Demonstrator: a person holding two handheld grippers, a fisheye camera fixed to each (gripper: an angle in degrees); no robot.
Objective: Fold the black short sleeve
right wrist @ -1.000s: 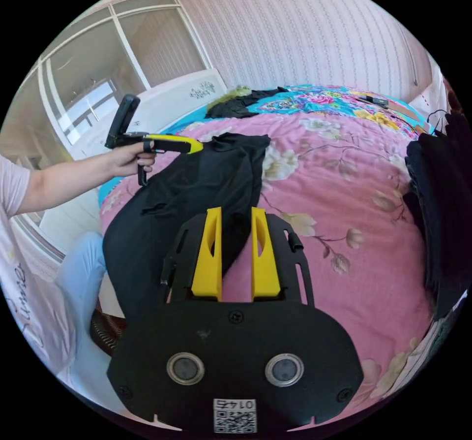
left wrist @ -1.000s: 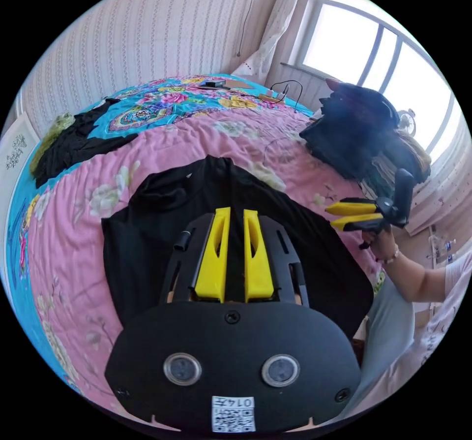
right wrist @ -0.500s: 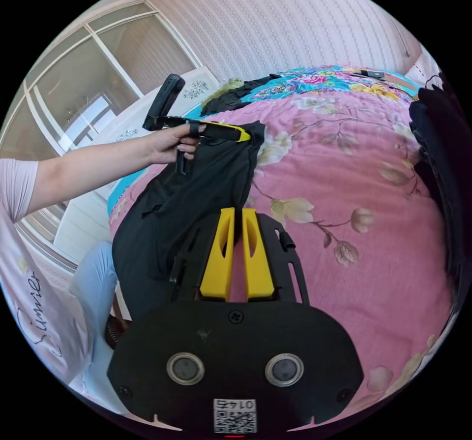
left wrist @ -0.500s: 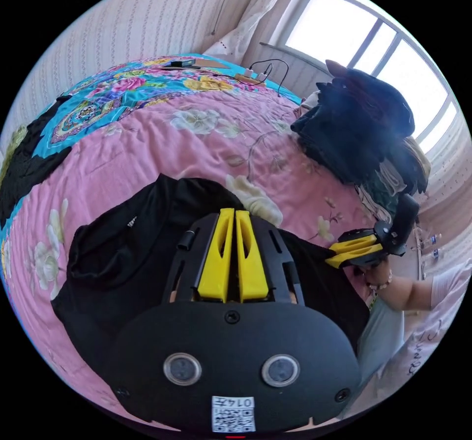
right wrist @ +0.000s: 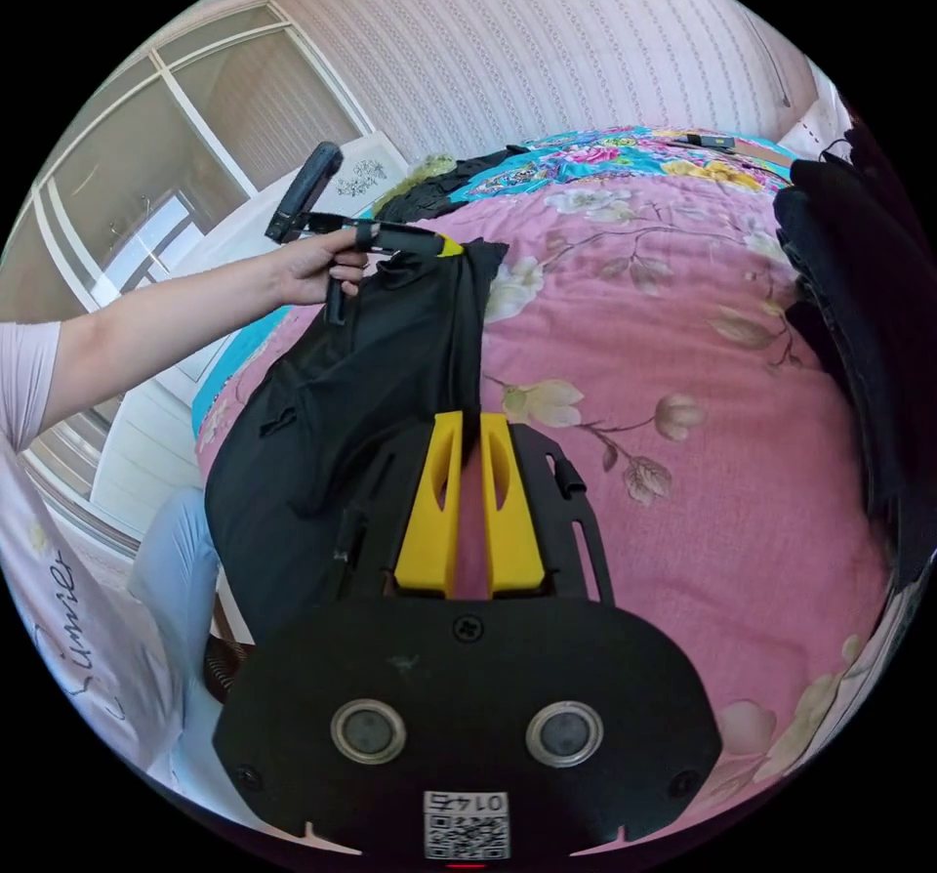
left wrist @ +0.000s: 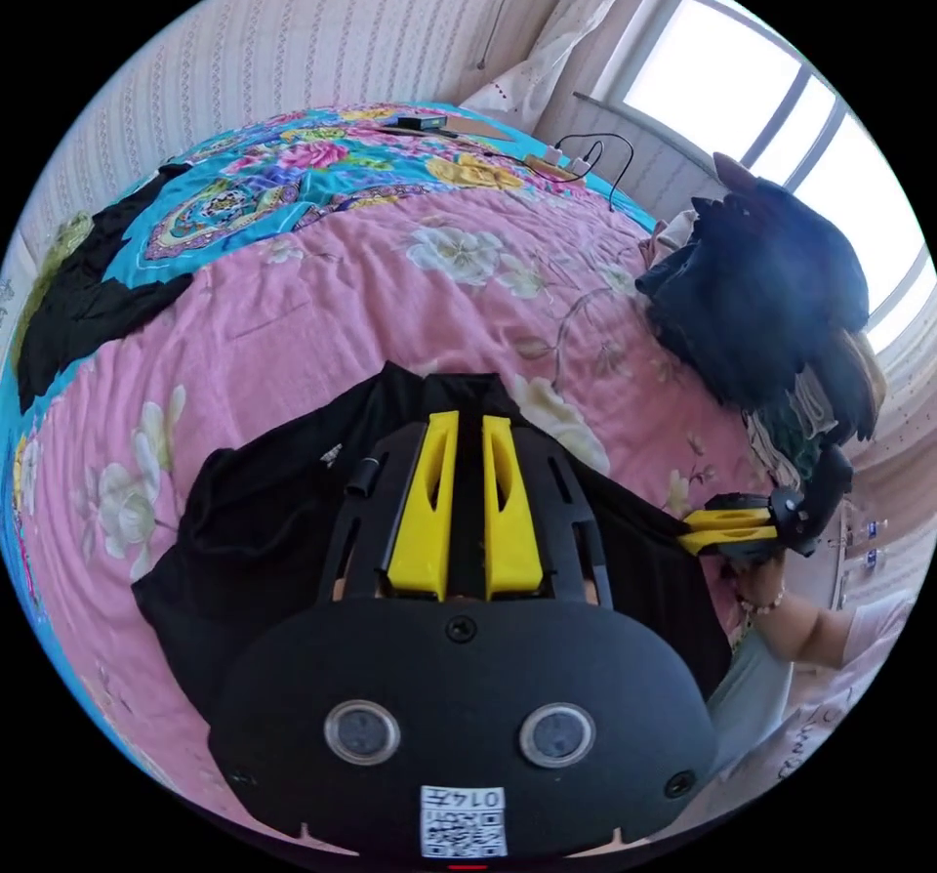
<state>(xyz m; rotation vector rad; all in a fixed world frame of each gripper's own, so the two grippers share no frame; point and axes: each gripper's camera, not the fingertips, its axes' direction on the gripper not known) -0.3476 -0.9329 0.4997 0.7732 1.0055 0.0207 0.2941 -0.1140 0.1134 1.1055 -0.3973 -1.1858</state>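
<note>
The black shirt (left wrist: 254,531) lies on the pink bedspread (left wrist: 322,316). The left gripper (left wrist: 468,424) and right gripper (right wrist: 471,421), jaws nearly together, each pinch its edge.

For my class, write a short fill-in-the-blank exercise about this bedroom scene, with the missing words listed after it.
1. The black short sleeve lies on a floral quilt whose main colour is ____.
2. Both grippers have ____ jaws.
3. The right gripper pinches an edge of the ____.
4. In the right gripper view, a person's ____ holds the left gripper.

Missing words: pink; yellow; black short sleeve; hand
</note>
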